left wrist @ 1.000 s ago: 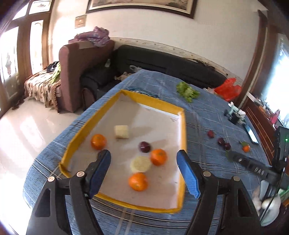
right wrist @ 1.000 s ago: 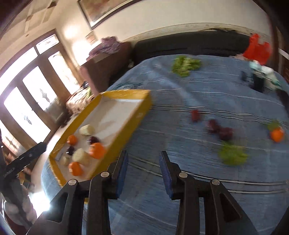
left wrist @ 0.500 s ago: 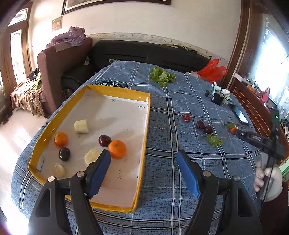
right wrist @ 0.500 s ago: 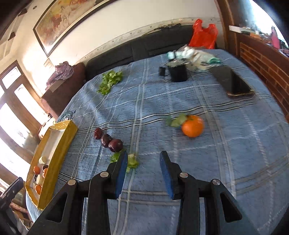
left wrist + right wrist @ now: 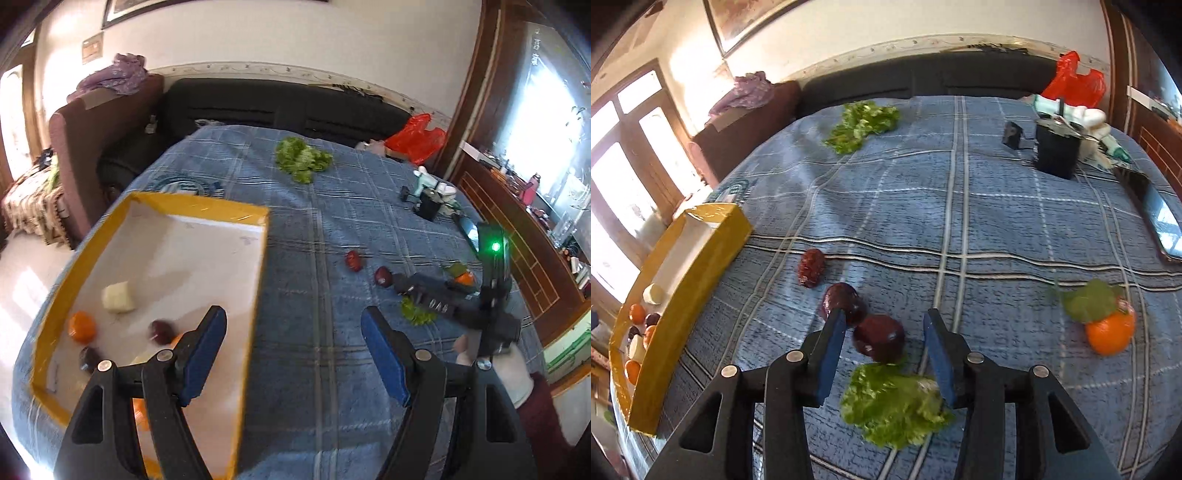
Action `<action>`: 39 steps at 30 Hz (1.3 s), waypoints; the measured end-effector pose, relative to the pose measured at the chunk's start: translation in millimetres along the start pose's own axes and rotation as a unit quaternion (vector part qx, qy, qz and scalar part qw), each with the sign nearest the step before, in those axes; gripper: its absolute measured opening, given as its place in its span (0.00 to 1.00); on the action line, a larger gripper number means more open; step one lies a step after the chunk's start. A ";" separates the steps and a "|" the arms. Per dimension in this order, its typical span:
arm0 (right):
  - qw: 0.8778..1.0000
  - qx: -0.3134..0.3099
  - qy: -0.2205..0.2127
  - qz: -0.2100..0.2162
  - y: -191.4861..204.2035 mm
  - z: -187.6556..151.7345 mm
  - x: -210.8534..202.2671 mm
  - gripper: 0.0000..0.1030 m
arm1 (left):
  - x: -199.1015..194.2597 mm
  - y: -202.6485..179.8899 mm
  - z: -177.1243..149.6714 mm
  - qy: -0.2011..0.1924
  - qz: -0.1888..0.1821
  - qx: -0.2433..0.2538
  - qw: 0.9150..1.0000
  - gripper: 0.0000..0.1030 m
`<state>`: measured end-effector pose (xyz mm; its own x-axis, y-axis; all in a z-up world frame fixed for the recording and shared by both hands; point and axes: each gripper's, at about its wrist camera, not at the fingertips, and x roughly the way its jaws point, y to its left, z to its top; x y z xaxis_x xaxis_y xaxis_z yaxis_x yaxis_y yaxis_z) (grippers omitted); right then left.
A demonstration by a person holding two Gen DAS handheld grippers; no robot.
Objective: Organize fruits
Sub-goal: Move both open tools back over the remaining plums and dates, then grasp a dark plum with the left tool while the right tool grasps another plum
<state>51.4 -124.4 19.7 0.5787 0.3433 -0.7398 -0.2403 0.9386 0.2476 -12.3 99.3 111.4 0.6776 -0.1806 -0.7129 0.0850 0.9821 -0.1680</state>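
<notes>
A yellow-rimmed tray point(image 5: 255, 280) on the blue plaid cloth holds oranges point(image 5: 82, 325), dark plums point(image 5: 161, 331) and pale fruit pieces point(image 5: 118, 297); it also shows in the right wrist view point(image 5: 701, 258). My left gripper point(image 5: 293, 345) is open and empty, above the tray's right edge. My right gripper point(image 5: 884, 341) is open, its fingers either side of a dark plum point(image 5: 879, 338) on the cloth. A second plum point(image 5: 844, 302) and a red date point(image 5: 811, 266) lie just beyond. An orange point(image 5: 1110, 332) with a leaf lies to the right.
A lettuce leaf point(image 5: 894, 402) lies under the right gripper and a lettuce bunch point(image 5: 862, 123) at the far side. A black box point(image 5: 1056, 151), a phone point(image 5: 1156, 218) and a red bag point(image 5: 1075, 81) are at the right. A sofa stands behind.
My right gripper has moved forward and down over the loose plums, bracketing one. My left gripper has swung right, off the tray's middle toward its right edge.
</notes>
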 end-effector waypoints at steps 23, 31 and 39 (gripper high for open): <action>0.999 0.030 -0.006 0.025 -12.9 0.4 -18.6 0.30 | 115.3 -62.0 23.1 0.083 -0.039 0.040 0.995 0.72; 0.997 0.069 -0.009 0.021 -31.2 1.4 -25.0 0.30 | 144.9 -95.7 21.9 0.080 -0.040 0.110 0.990 0.62; 0.994 0.102 -0.028 0.019 -47.1 4.6 -35.6 0.31 | 170.3 -116.9 21.1 0.078 -0.045 0.175 0.980 0.46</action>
<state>45.7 -180.7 37.2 0.6168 0.3744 -0.6924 -0.1036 0.9106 0.4000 108.6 -45.1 24.0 0.5383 -0.2457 -0.8062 0.4031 0.9151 -0.0098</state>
